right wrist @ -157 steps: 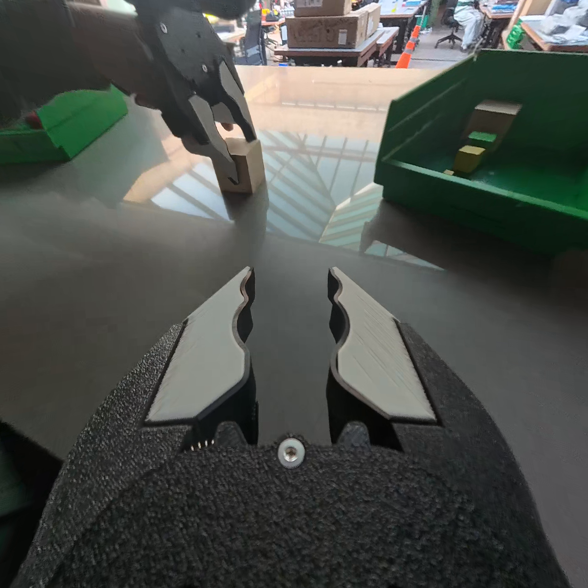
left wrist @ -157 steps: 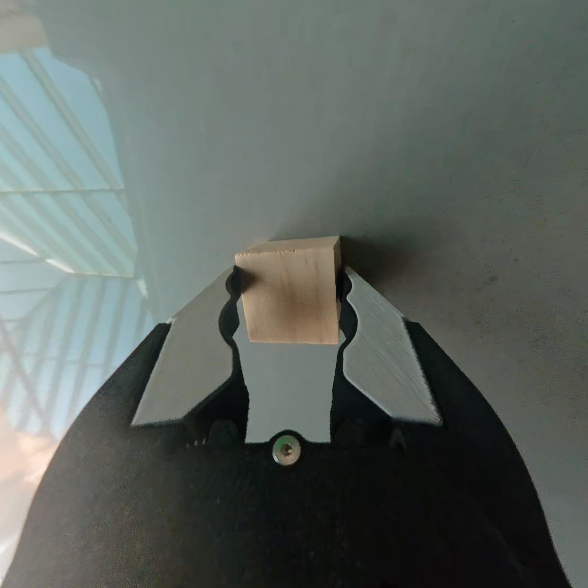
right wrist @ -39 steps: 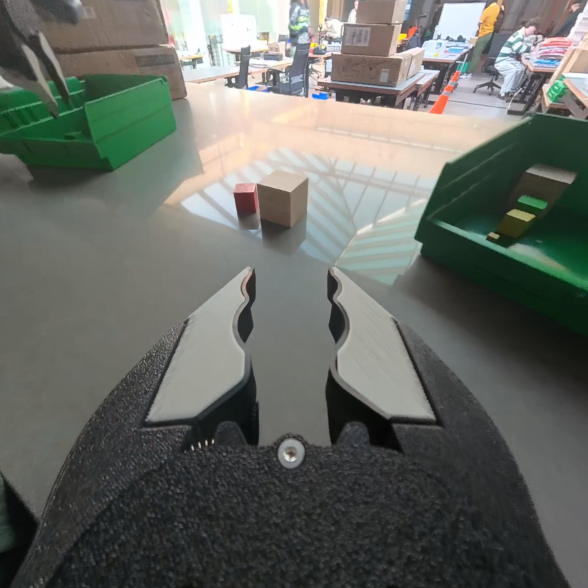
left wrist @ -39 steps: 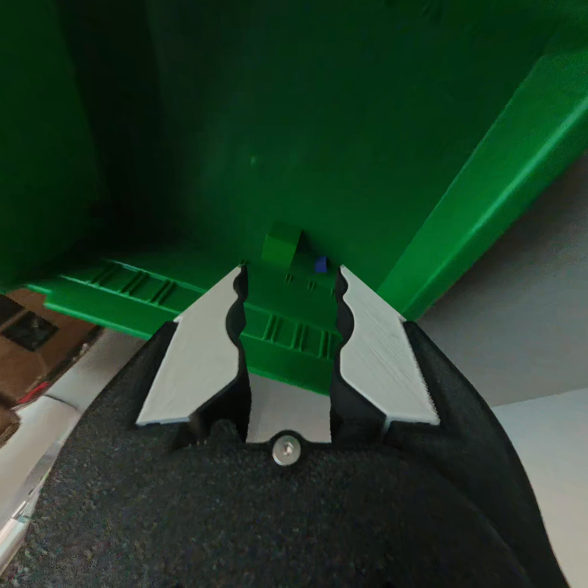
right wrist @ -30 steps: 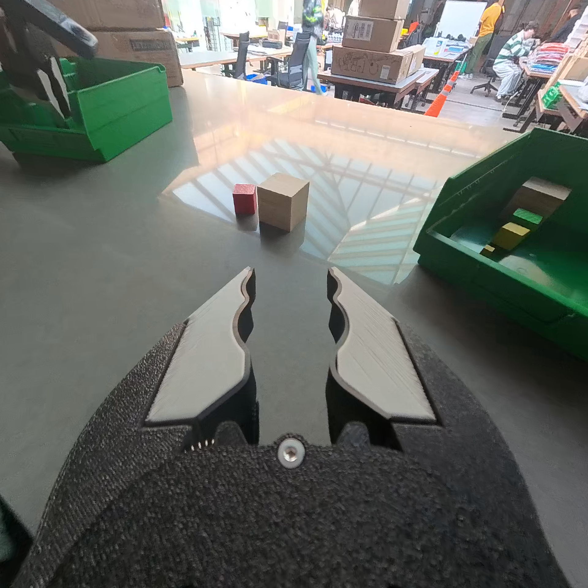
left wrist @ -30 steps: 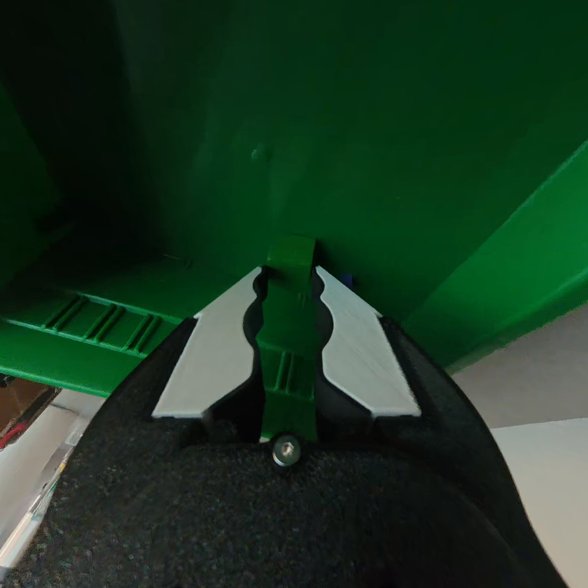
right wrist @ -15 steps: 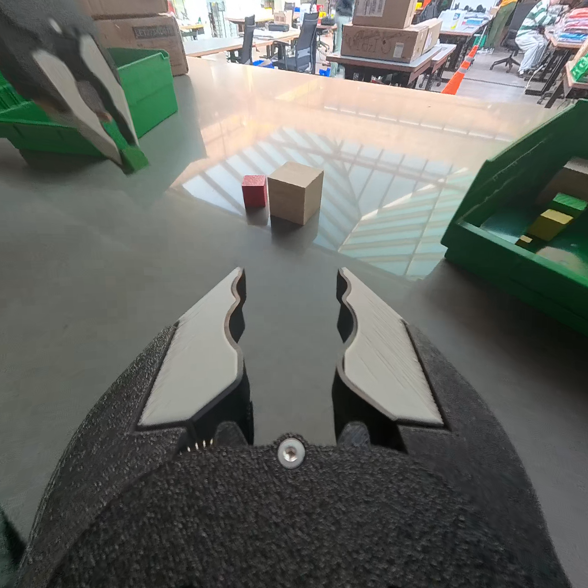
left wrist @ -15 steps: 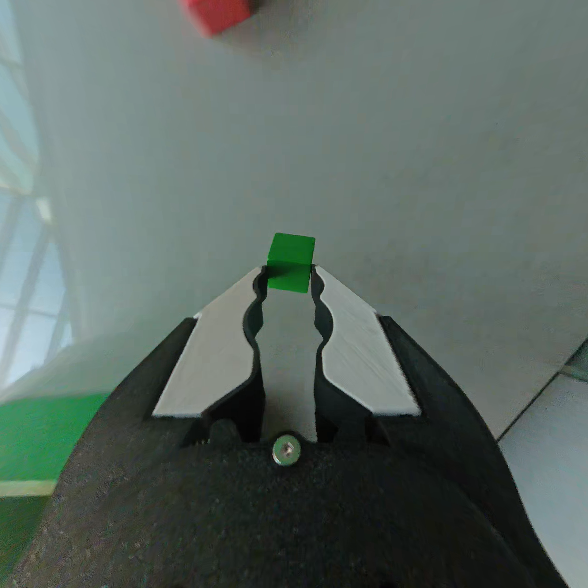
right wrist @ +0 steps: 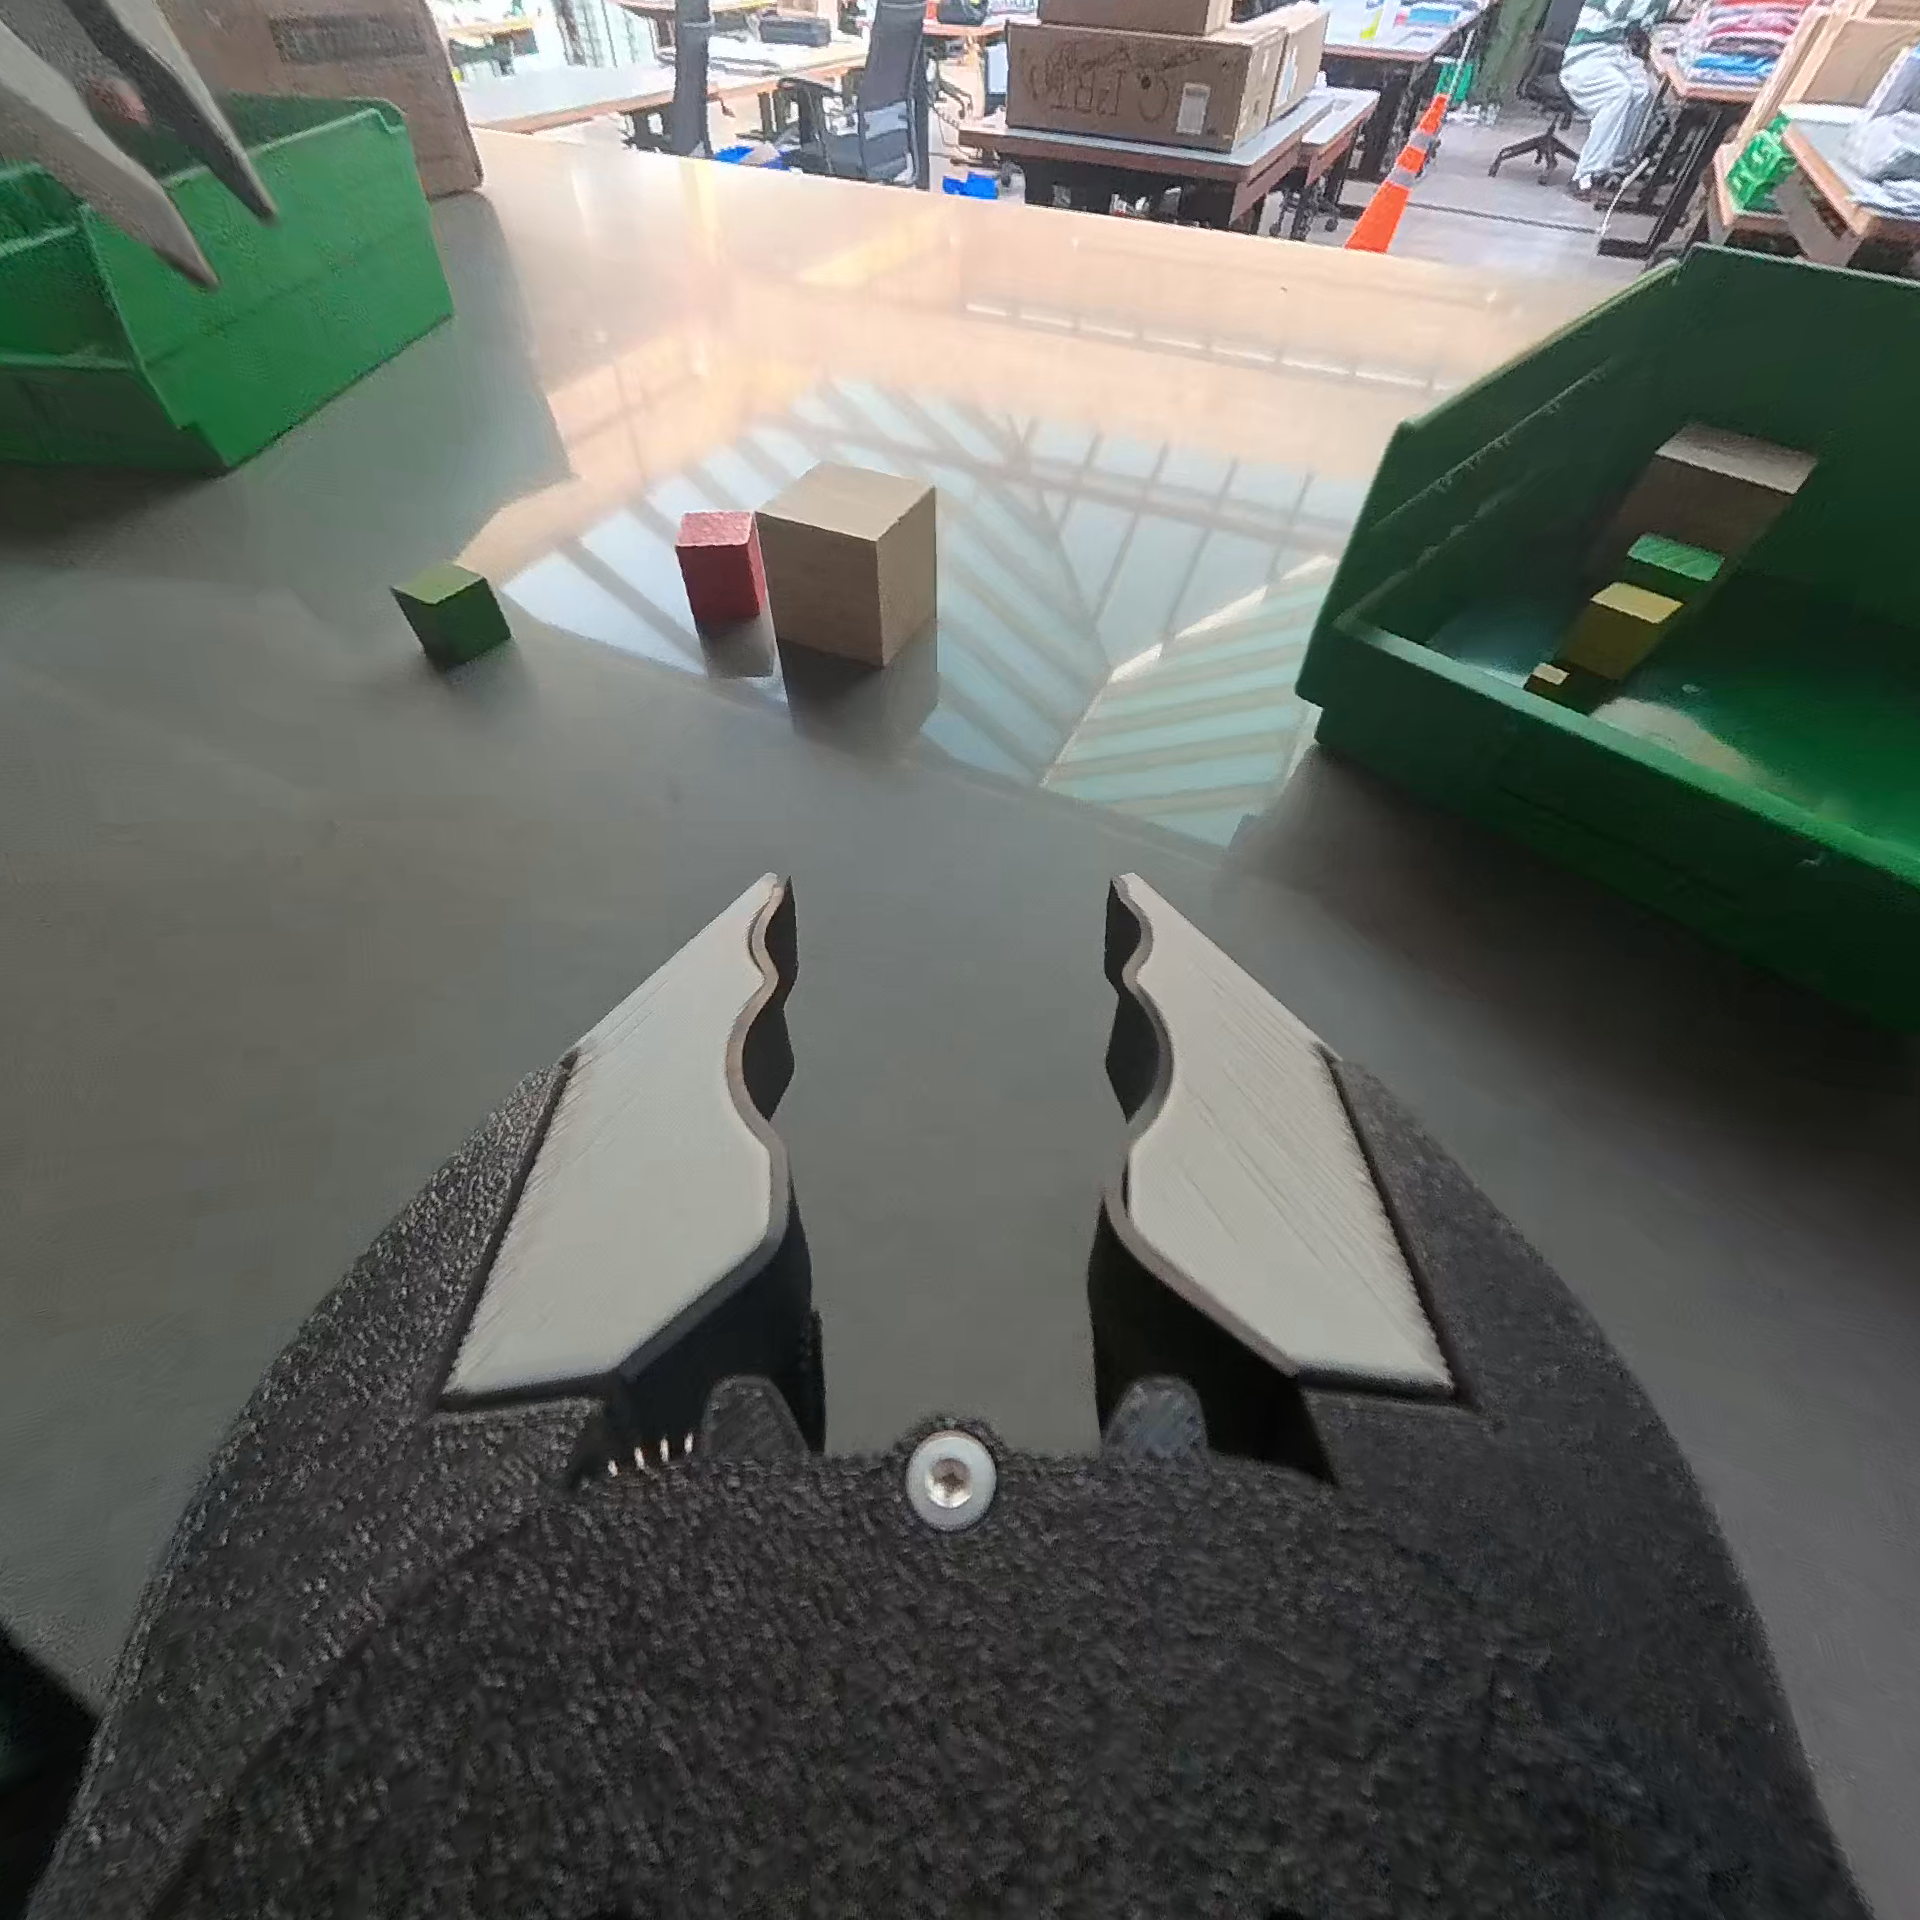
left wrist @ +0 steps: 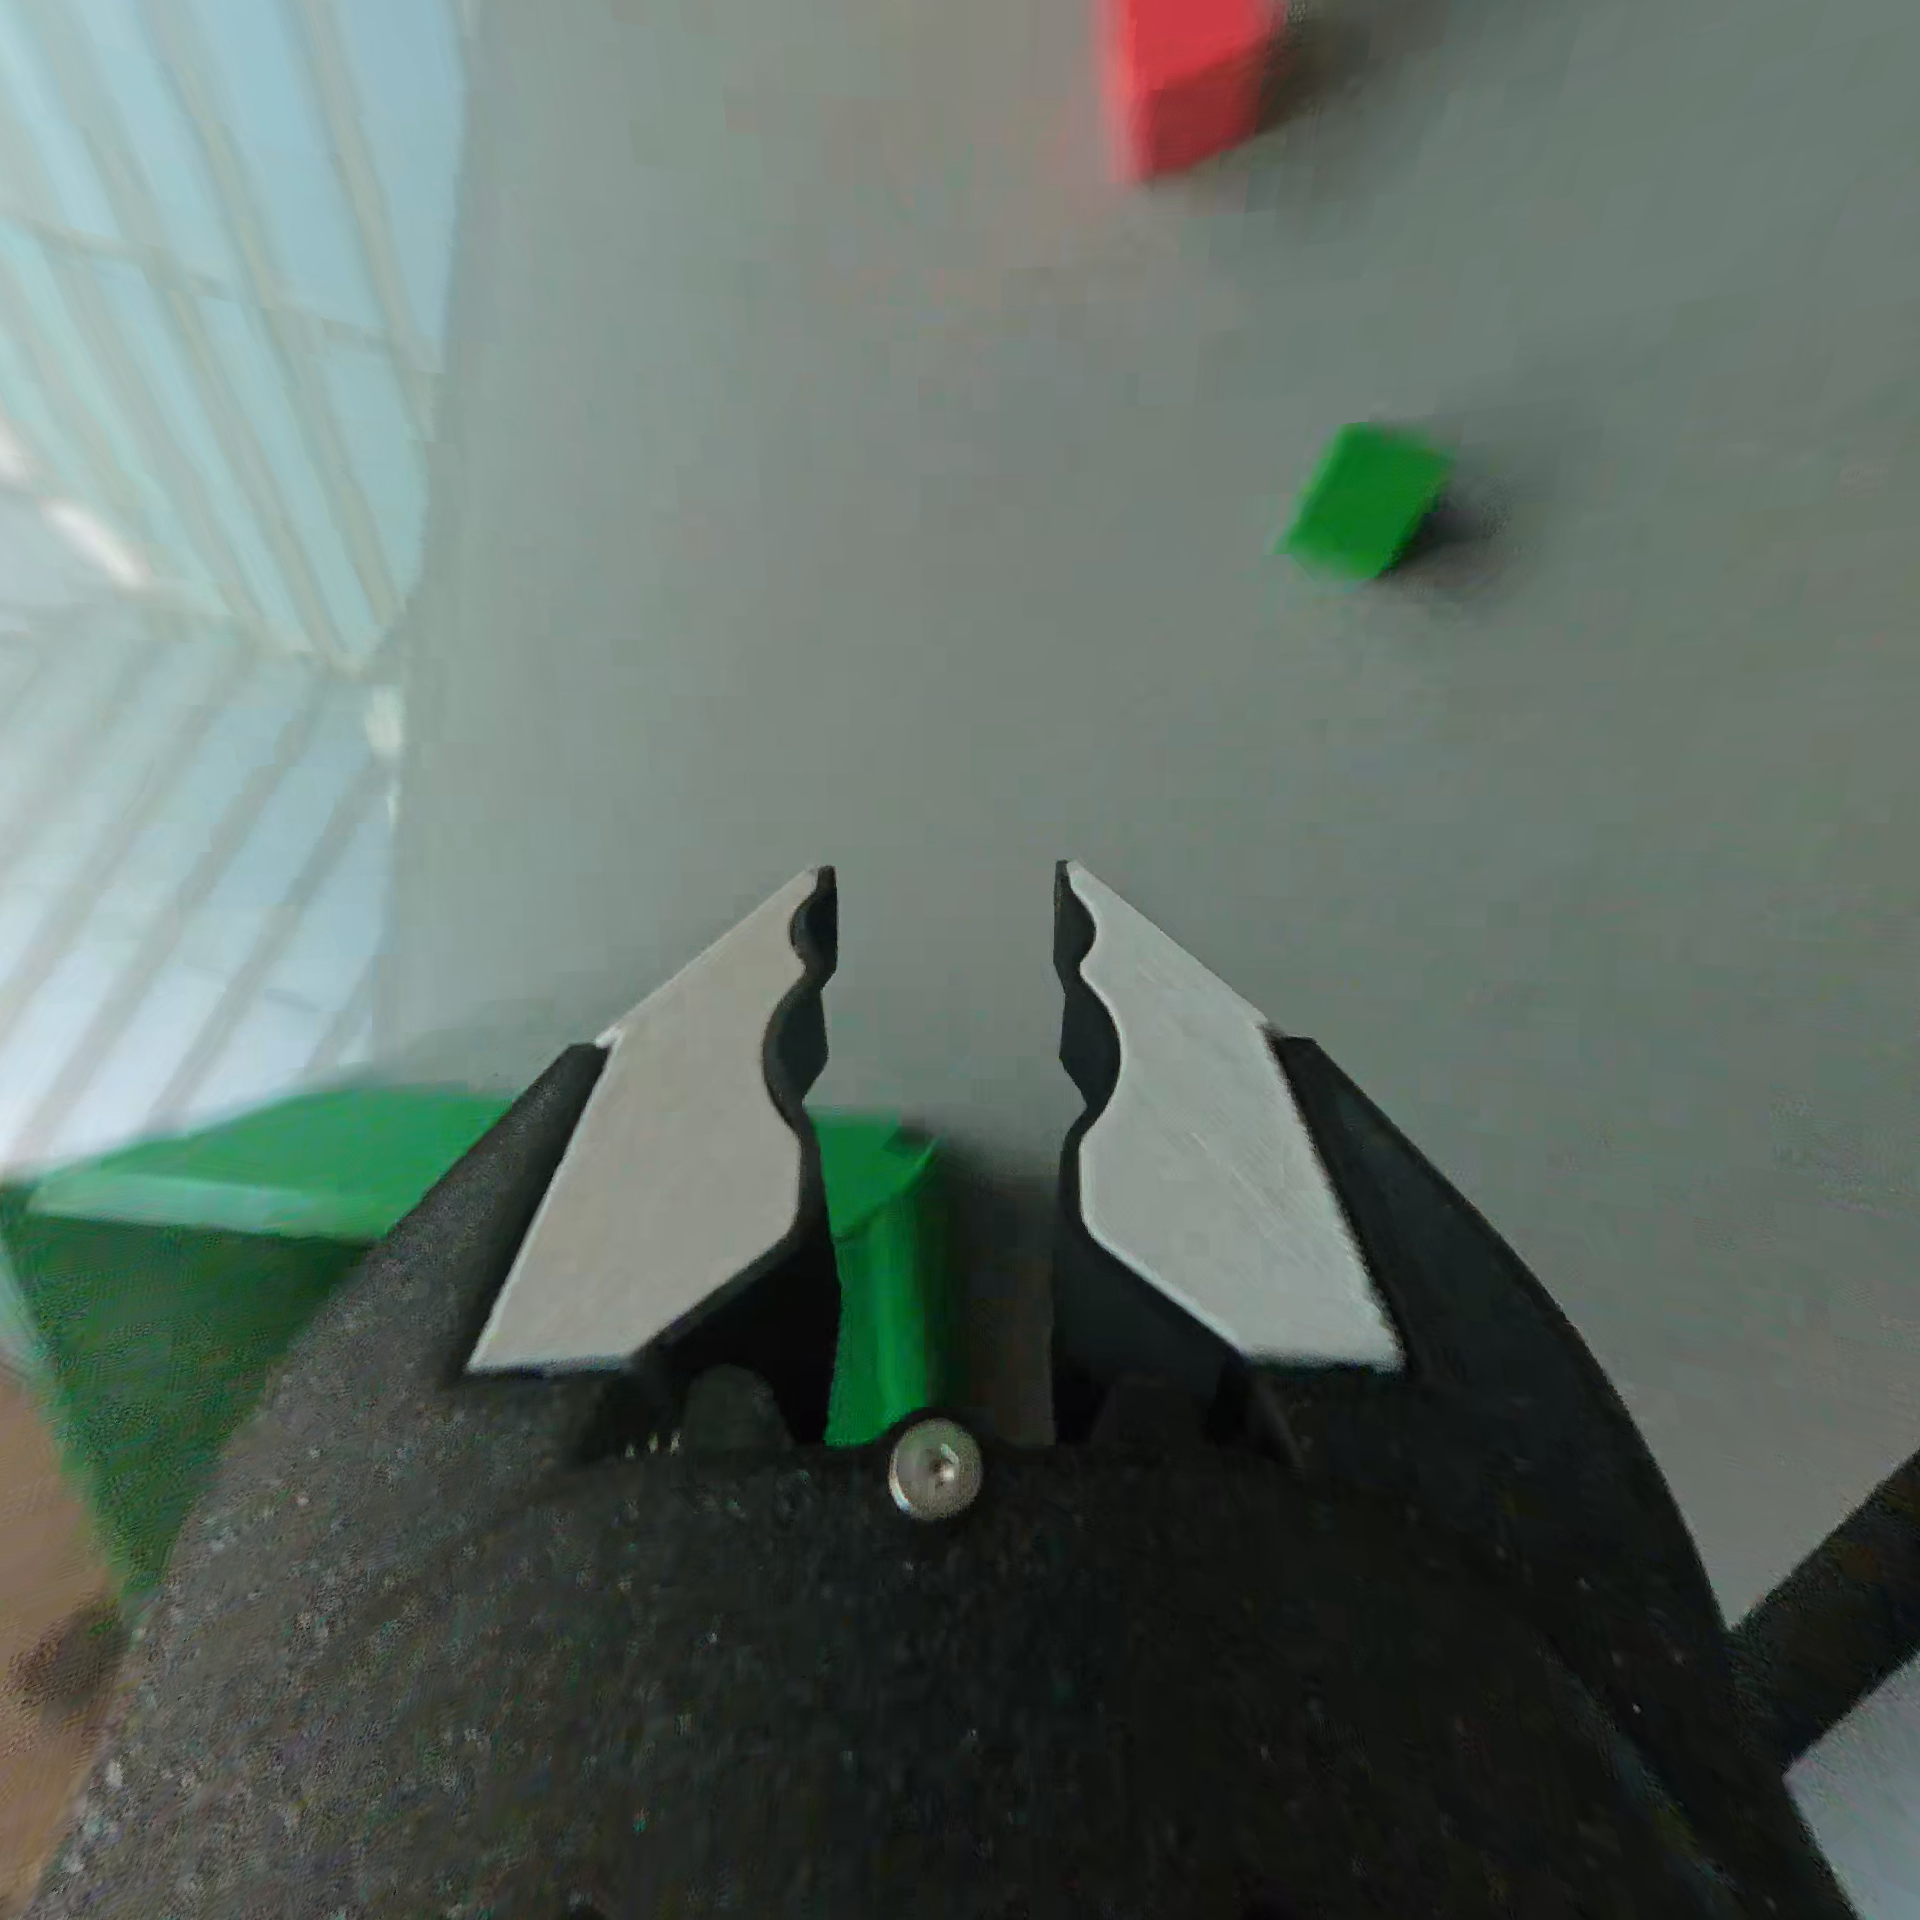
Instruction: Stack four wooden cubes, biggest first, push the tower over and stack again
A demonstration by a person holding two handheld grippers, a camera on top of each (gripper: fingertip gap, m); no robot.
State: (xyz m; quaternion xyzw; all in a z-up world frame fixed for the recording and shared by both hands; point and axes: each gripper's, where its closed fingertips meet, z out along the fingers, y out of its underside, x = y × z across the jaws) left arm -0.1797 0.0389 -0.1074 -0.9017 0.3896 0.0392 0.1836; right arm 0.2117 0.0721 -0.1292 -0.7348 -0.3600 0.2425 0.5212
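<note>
Three loose cubes rest on the smooth, glossy grey worktop (right wrist: 312, 935): a small green cube (right wrist: 452, 613), a red cube (right wrist: 720, 566) with a faintly grainy face, and a larger plain wooden cube (right wrist: 847, 561) touching or just beside the red one. Two green plastic bins flank them; the right bin (right wrist: 1558, 748) holds four blocks, one wooden, one green, two yellow. Both tools have black pebbled bodies and pale, ridged, wavy-edged fingers. The left tool (left wrist: 945, 883) is spread and holds nothing, raised over the left bin (right wrist: 260, 312), the green cube ahead to its right. The right tool (right wrist: 951, 894) is spread wide, empty, above bare worktop.
</note>
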